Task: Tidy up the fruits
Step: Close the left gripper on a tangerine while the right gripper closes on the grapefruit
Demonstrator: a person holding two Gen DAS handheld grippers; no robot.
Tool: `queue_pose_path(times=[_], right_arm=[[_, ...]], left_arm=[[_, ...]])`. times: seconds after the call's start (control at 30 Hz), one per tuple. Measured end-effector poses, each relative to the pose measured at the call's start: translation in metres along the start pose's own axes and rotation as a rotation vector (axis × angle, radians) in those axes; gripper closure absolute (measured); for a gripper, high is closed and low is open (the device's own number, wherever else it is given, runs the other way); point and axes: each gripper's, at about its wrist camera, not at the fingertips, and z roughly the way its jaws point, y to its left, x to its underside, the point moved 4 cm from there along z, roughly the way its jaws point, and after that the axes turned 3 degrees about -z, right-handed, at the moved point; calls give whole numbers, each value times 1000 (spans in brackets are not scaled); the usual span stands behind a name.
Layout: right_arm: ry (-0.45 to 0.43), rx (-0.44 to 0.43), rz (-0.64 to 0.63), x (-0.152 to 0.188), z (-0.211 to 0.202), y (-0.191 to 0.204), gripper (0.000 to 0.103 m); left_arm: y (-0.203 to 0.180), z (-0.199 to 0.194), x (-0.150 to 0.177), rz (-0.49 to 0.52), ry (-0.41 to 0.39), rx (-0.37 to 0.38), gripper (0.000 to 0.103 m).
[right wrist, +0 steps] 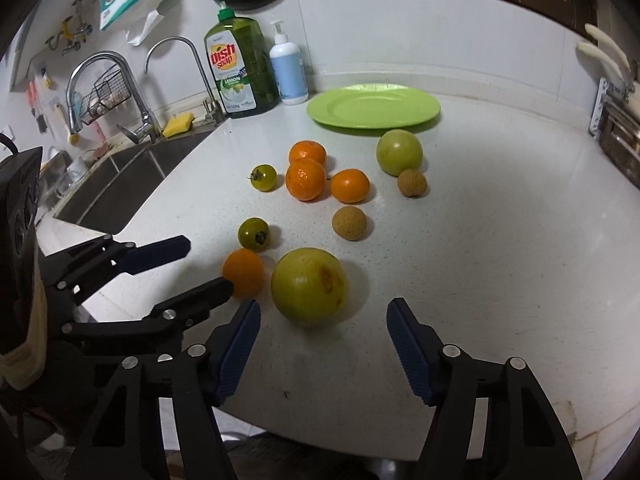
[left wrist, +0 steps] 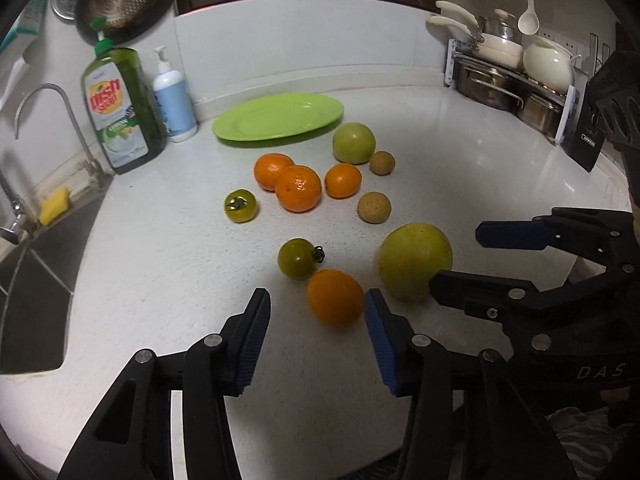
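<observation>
Fruits lie loose on a white counter (left wrist: 460, 168) in front of an empty green plate (left wrist: 278, 116) (right wrist: 374, 106). My left gripper (left wrist: 318, 302) is open, its fingertips flanking a near orange (left wrist: 335, 297) (right wrist: 244, 272) without gripping it. My right gripper (right wrist: 323, 312) is open just in front of a large yellow-green fruit (right wrist: 309, 286) (left wrist: 414, 260). Farther back lie three oranges (left wrist: 298, 188), two green tomatoes (left wrist: 298, 258) (left wrist: 240, 206), two brown longans (left wrist: 374, 207) and a second green fruit (left wrist: 354, 143).
A dish soap bottle (left wrist: 120, 108) and a pump bottle (left wrist: 174, 100) stand at the back left by the sink (left wrist: 36, 280) and tap. A rack with pots and a white pot (left wrist: 516, 76) fills the back right.
</observation>
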Motion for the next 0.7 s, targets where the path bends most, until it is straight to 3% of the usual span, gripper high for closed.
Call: queue_pose_path(times=[0.33, 0.7], right_arm=[[35, -20, 41, -7, 14, -3, 43], [49, -92, 97, -12, 21, -12, 46]], left_arm=[[4, 12, -5, -39, 23, 101, 69], [9, 26, -14, -127, 61, 197, 69]])
